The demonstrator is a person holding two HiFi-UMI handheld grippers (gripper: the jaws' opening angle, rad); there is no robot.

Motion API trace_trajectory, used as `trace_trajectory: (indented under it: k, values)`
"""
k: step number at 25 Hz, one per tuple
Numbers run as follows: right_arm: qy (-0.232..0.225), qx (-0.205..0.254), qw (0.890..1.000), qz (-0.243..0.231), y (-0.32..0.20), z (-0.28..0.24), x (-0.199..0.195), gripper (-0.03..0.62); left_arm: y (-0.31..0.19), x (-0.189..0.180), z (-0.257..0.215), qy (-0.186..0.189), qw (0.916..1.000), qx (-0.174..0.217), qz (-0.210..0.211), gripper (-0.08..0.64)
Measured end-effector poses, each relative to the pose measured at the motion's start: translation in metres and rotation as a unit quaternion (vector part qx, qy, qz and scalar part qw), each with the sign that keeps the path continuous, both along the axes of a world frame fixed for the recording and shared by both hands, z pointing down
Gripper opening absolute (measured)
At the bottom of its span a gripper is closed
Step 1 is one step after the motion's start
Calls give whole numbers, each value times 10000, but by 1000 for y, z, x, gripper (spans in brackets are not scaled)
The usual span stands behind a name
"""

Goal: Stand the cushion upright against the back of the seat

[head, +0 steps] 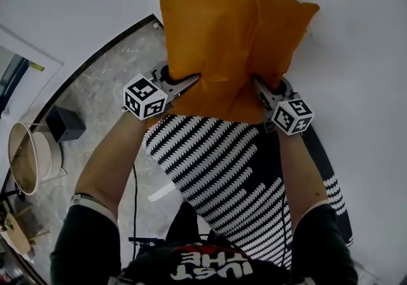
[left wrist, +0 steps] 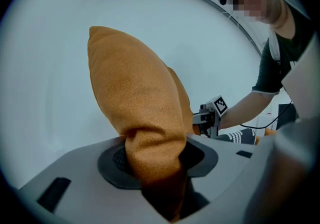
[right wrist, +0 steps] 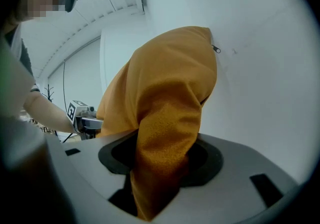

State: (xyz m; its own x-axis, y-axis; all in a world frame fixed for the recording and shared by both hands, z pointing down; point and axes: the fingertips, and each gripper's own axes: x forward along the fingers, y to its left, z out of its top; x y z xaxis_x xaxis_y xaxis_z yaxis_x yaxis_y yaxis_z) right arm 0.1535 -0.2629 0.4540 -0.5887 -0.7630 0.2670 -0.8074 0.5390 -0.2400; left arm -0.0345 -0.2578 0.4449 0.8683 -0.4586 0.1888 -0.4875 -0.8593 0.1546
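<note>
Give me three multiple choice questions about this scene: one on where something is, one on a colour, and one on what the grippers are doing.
1. In the head view, the striped fabric shows:
A) below the cushion
B) on top of it
C) above it

2. The cushion is:
A) blue
B) orange
C) green

3. The left gripper and right gripper are:
A) both open
B) only one shut on the cushion
C) both shut on the cushion

Answers:
1 A, the stripes start under the cushion's lower edge.
2 B, it is orange in all three views.
3 C, each gripper view shows the cushion pinched between the jaws.
</note>
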Motion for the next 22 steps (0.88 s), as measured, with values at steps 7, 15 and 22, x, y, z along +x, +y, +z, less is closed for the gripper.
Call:
trace_trajectory:
  k: [7,15,22]
  values:
    - [274,-377,9988,119,-10,51,-10,249,-10,-11,60,119,9987,-469,-188,202]
    - [189,-1181,9920,409,34,234,16,289,23,-3,241,-689,9804,-1731,-647,231]
    - [221,-1531,9873,371,28,237,6,302,17,-13,244,-573,9739,-2061,-763,250]
